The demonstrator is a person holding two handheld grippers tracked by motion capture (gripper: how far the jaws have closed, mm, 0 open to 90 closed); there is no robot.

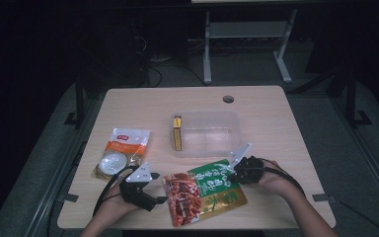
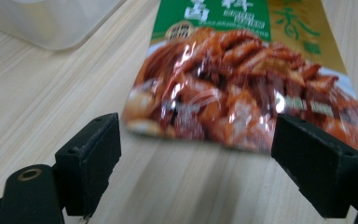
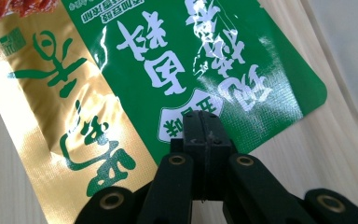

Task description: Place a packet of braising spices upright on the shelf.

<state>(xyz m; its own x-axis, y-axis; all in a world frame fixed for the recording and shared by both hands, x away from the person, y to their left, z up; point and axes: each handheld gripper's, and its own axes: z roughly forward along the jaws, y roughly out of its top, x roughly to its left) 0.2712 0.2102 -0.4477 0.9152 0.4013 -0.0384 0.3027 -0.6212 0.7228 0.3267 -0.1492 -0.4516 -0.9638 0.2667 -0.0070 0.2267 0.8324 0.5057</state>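
Right gripper view has the right claw [image 3: 201,122] pinched tight on the green top edge of the snack pouch [image 3: 135,70]. Across it, the left claw [image 2: 205,158] stands wide, the pouch's red lower end just beyond its tips, untouched. From the high view, the pouch lies on the table [image 1: 286,128] near a clear plastic container [image 1: 212,132]; an orange packet [image 1: 123,148] rests farther left.
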